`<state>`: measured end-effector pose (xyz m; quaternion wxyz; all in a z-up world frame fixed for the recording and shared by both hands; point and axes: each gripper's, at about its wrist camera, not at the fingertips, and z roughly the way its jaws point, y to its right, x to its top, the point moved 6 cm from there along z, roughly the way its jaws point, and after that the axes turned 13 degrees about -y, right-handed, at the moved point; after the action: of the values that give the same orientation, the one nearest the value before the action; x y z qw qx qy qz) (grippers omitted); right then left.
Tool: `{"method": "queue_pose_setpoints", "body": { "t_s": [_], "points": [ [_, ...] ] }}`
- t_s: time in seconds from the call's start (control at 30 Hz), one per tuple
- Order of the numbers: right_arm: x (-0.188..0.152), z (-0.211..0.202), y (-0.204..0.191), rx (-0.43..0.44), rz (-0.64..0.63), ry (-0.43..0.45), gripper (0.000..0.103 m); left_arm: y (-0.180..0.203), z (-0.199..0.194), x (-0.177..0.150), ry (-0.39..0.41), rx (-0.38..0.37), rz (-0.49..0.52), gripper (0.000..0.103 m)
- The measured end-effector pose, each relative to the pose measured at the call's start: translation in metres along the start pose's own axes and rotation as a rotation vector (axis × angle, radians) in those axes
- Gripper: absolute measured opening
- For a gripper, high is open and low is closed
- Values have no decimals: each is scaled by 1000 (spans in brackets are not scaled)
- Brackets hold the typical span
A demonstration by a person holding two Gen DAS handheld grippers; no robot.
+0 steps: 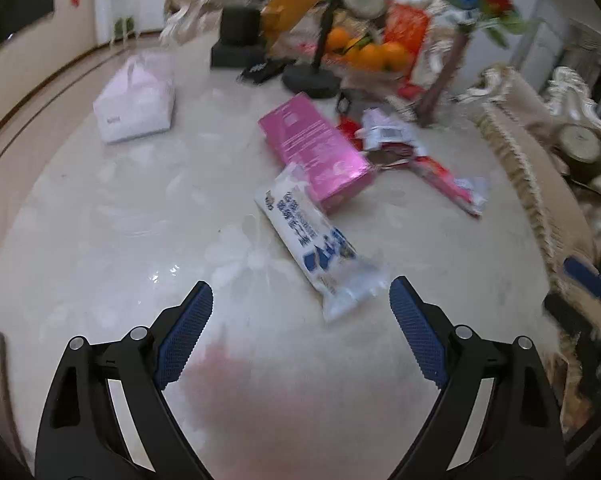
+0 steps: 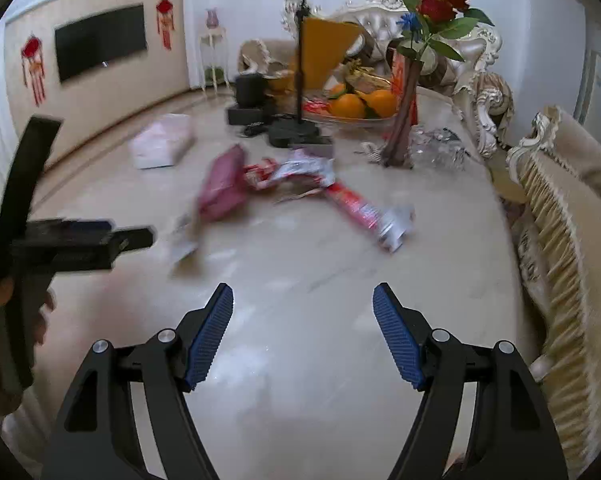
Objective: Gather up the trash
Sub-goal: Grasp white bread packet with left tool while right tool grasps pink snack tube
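Observation:
A white and blue plastic wrapper (image 1: 314,242) lies on the pale marble table just ahead of my left gripper (image 1: 300,292), which is open and empty. Behind it lies a pink box (image 1: 318,152), then crumpled silver and red wrappers (image 1: 384,134) and a long red wrapper (image 1: 446,182). In the right wrist view the pink box (image 2: 224,188), the crumpled wrappers (image 2: 300,172) and the long red wrapper (image 2: 364,210) lie mid-table. My right gripper (image 2: 302,298) is open and empty, well short of them. The left gripper's body (image 2: 60,240) shows at the left.
A white tissue pack (image 1: 138,98) lies at the far left. A black stand base (image 1: 310,80), a fruit bowl with oranges (image 2: 360,106) and a vase with roses (image 2: 400,132) stand at the back. A fringed sofa (image 2: 560,240) borders the table's right edge.

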<state>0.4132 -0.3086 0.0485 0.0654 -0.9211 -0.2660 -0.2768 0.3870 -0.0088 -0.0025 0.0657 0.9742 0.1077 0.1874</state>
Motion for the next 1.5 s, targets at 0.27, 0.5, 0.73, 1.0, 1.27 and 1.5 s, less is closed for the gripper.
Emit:
{"method": "queue_pose_setpoints", "body": {
  "t_s": [0.27,0.5,0.73,1.0,1.27,1.5],
  "points": [
    [52,96,25,-104,-153,-151,69,2,37,18,-32,68,-40,88],
    [80,124,40,-64,-136,-159,69,7,44,33,-9,107,-39,88],
    [86,148,49,-29,-79,-219,69,6,48,38,-2,120,-83,88],
    [78,147,50,-4,-53,-233,68,5,49,34,8,143,-183,88],
    [63,136,46,33,-1,-279,51,-4,48,33,14,94,-89,88],
    [50,126,35,34,17,-308,50,-37,38,24,-29,61,-21,88]
  ]
}}
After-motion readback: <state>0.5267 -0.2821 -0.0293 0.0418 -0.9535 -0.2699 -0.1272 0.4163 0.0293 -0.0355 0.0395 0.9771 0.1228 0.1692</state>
